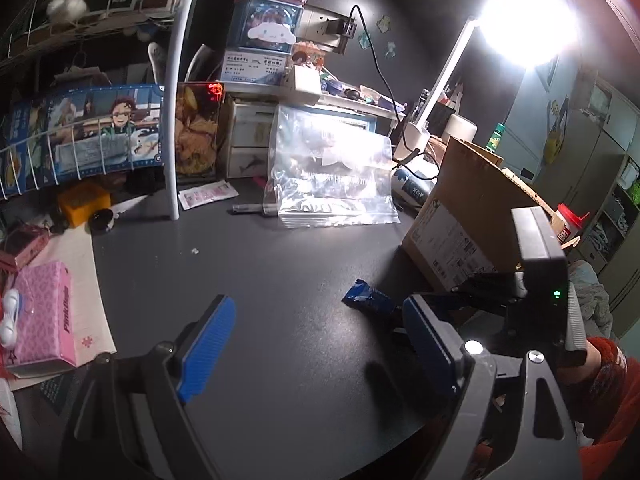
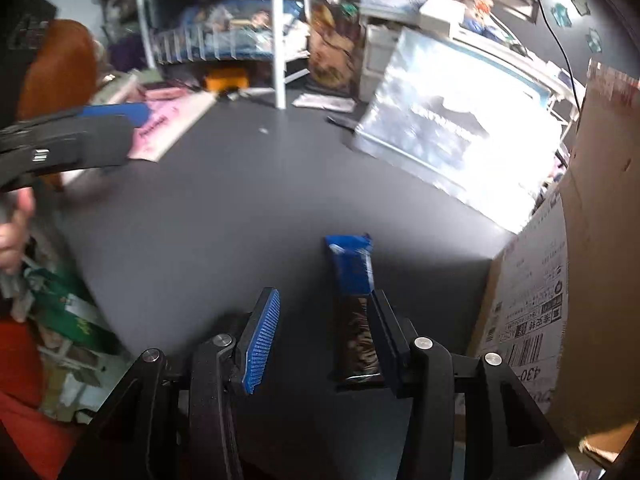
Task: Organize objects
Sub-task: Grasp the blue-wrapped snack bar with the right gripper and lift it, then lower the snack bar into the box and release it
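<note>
A blue and dark brown snack packet (image 2: pixel 354 304) lies on the dark desk (image 2: pixel 240 208), against the inner side of my right gripper's right finger. My right gripper (image 2: pixel 320 312) is open, with a gap between the packet and its left finger. The packet's blue end also shows in the left wrist view (image 1: pixel 366 298). My left gripper (image 1: pixel 316 328) is open and empty above the desk, left of the packet. The right gripper's body (image 1: pixel 540 280) shows at the right of the left wrist view.
An open cardboard box (image 1: pixel 452 216) stands at the right, close to the packet. A clear zip bag (image 1: pixel 332 176) leans at the back. A pink tissue pack (image 1: pixel 44 312) lies at the left. A white shelf post (image 1: pixel 176 120) and a bright lamp (image 1: pixel 528 24) stand behind.
</note>
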### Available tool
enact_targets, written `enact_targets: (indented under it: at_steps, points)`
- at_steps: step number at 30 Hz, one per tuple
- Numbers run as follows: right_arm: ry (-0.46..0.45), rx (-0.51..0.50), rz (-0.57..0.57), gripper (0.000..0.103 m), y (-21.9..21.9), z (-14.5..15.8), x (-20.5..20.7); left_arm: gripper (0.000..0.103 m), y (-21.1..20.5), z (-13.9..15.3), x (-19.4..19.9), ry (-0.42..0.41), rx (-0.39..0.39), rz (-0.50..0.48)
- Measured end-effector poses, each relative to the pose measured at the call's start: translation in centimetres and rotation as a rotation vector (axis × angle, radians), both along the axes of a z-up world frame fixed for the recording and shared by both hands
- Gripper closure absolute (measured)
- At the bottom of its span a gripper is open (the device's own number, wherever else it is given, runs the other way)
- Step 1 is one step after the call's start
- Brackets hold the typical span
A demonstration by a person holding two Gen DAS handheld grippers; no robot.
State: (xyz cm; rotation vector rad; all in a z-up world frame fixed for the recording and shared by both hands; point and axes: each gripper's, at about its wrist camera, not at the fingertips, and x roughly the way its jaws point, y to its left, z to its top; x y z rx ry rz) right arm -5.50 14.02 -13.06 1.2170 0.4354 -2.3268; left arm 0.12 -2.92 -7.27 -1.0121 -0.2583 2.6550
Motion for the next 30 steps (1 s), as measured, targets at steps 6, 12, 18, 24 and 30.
enact_targets:
  at_steps: [6, 12, 18, 24, 30]
  points:
    - [-0.018, 0.068, -0.024, 0.063, -0.4, -1.2, -1.1, 0.019, -0.1, -0.2, -0.1, 0.002, 0.003, 0.004]
    - [-0.049, 0.057, -0.024, 0.071, -0.7, -1.5, -1.1, 0.019, -0.1, 0.0, -0.3, 0.0, 0.001, 0.009]
    - [-0.079, 0.012, -0.017, 0.089, -0.6, -1.3, -1.0, 0.019, -0.2, 0.2, -0.2, 0.004, 0.001, 0.016]
    - [-0.048, -0.073, 0.051, 0.089, -1.5, 1.0, 0.5, 0.019, 0.3, 0.9, -0.1, 0.008, -0.007, 0.006]
    - [0.022, -0.174, 0.167, 0.089, -2.5, 6.2, 2.6, 0.019, 1.4, 3.0, -0.2, 0.036, 0.027, -0.045]
